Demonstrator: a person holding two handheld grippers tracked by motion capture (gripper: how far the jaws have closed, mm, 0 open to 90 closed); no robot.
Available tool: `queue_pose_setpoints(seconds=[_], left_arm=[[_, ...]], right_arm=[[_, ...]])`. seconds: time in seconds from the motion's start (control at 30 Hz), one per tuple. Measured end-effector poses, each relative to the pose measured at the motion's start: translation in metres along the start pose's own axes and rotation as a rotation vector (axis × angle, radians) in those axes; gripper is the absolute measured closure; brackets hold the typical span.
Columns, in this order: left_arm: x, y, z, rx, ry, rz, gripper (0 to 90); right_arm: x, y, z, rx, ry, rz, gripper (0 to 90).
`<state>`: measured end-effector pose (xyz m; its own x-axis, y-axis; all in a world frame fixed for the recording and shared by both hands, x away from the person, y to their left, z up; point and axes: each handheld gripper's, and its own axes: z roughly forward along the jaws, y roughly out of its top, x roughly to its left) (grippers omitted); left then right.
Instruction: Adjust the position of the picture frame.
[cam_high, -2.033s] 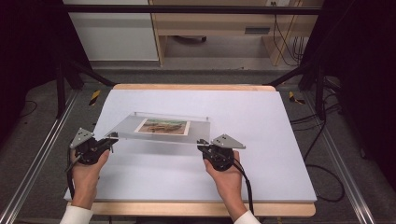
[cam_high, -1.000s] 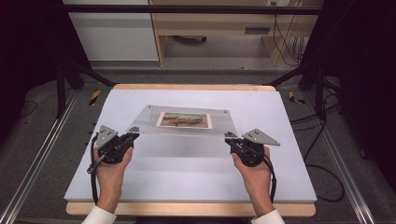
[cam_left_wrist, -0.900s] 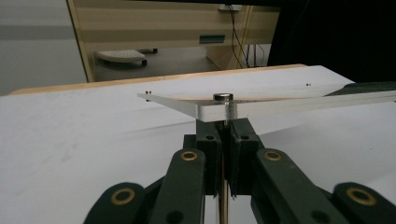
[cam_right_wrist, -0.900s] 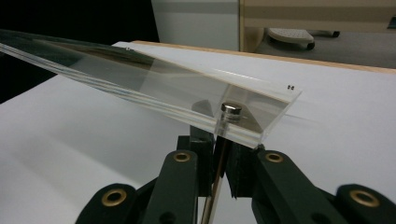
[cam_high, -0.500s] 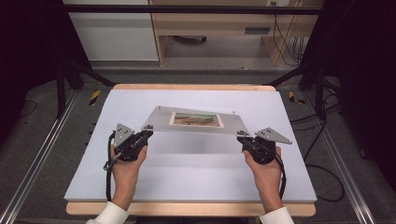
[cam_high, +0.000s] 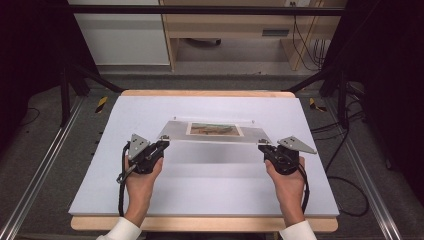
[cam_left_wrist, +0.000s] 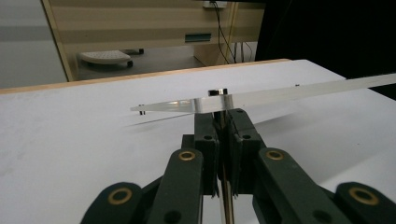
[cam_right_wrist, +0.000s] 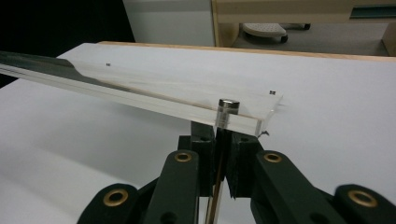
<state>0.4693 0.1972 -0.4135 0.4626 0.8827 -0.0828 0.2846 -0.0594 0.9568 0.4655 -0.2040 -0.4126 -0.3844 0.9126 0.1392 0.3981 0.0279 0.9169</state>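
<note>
White tabletop (cam_high: 210, 185) lies bare beneath the acrylic frame (cam_high: 215, 131), both hand-held grippers clenching its corners.

No lettering, label, brand, number or sign can be read anywhere. The print (cam_high: 214, 129) inside the clear acrylic frame (cam_high: 260, 134) shows a coloured picture too small to make out, with no legible words on it. The grippers, the white table (cam_high: 210, 185) and the furniture behind bear no readable marks.

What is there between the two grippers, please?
In the high view, a clear acrylic picture frame spans from the left gripper to the right gripper, each clamping a near corner.
</note>
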Motion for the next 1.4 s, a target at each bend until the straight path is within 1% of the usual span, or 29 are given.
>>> queue_pose_setpoints(seconds=[0.2, 0.27, 0.5, 1.1, 1.4], left_arm=[[-0.002, -0.002, 0.002, -0.002, -0.007, -0.003, 82.7], [-0.002, -0.002, 0.003, 0.0, -0.007, 0.002, 82.6], [-0.001, -0.005, 0.006, 0.004, -0.008, 0.003, 82.4], [0.003, -0.01, 0.008, 0.002, -0.008, 0.001, 82.0], [0.003, -0.014, 0.007, 0.019, -0.008, 0.004, 81.9]], right_arm=[[-0.002, 0.0, 0.0, -0.001, -0.006, 0.006, 83.4], [-0.003, 0.0, -0.001, 0.001, -0.008, 0.012, 83.4], [-0.004, 0.0, 0.003, 0.009, -0.012, 0.007, 83.4], [-0.002, 0.0, 0.005, 0.013, -0.015, 0.005, 83.4], [-0.001, -0.002, 0.004, 0.018, -0.014, -0.005, 83.3]])
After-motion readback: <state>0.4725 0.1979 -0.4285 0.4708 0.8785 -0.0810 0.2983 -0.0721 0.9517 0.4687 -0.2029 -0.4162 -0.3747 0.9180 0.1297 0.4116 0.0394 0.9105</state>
